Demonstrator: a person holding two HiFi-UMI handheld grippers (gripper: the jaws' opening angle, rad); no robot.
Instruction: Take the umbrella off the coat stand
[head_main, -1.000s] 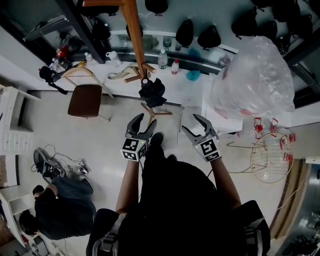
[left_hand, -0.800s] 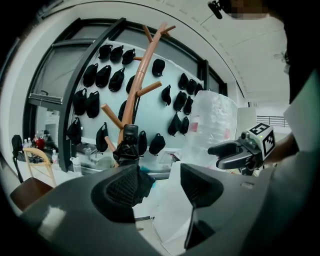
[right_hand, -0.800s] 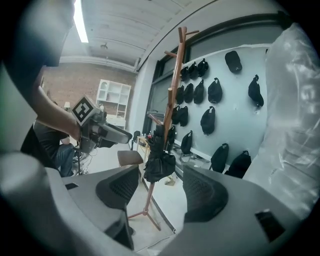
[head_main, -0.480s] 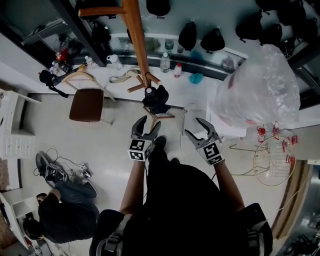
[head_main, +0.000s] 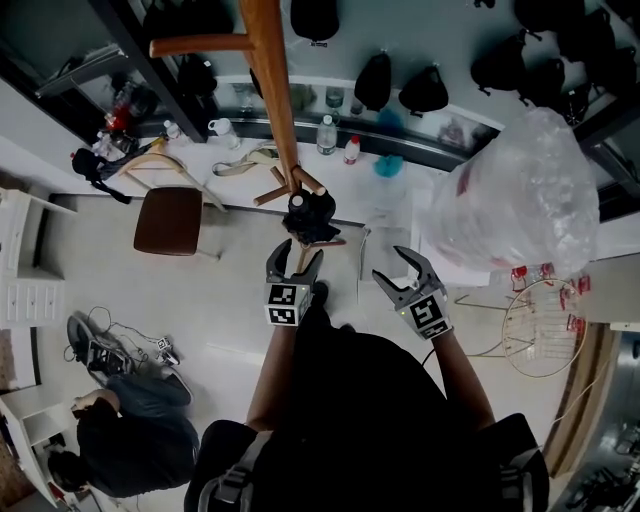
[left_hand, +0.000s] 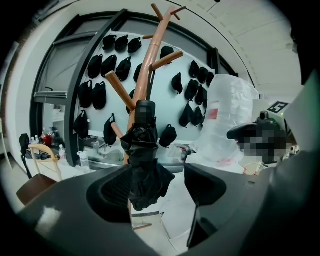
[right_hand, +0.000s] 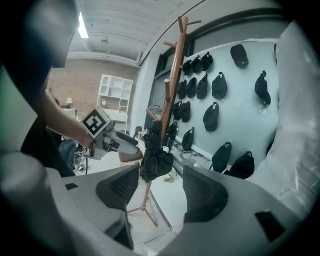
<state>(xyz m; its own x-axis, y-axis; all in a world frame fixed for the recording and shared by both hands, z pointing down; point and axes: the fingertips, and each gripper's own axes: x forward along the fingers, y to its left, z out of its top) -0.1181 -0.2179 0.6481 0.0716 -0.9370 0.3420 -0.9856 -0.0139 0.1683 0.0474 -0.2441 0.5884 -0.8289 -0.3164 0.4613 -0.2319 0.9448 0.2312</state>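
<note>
A black folded umbrella (head_main: 310, 215) hangs on a low peg of the wooden coat stand (head_main: 272, 90). My left gripper (head_main: 298, 252) is just in front of it, and its jaws are opening. In the left gripper view the umbrella (left_hand: 144, 160) hangs close ahead, in the gap and nearer the left jaw, with no pad pressing on it. My right gripper (head_main: 392, 265) stands open to the right, farther back, with nothing in it. The right gripper view shows the umbrella (right_hand: 155, 160) beyond its jaws, with the left gripper (right_hand: 112, 137) reaching it from the left.
A brown chair (head_main: 170, 220) stands left of the stand. A big clear plastic bag (head_main: 515, 190) and a wire basket (head_main: 545, 325) are on the right. Black bags (head_main: 375, 75) hang on the far wall above a counter with bottles (head_main: 327, 135). A person (head_main: 130, 440) crouches at lower left.
My left gripper has come closer to the umbrella and its jaws stand a little wider. The right gripper has shifted only slightly.
</note>
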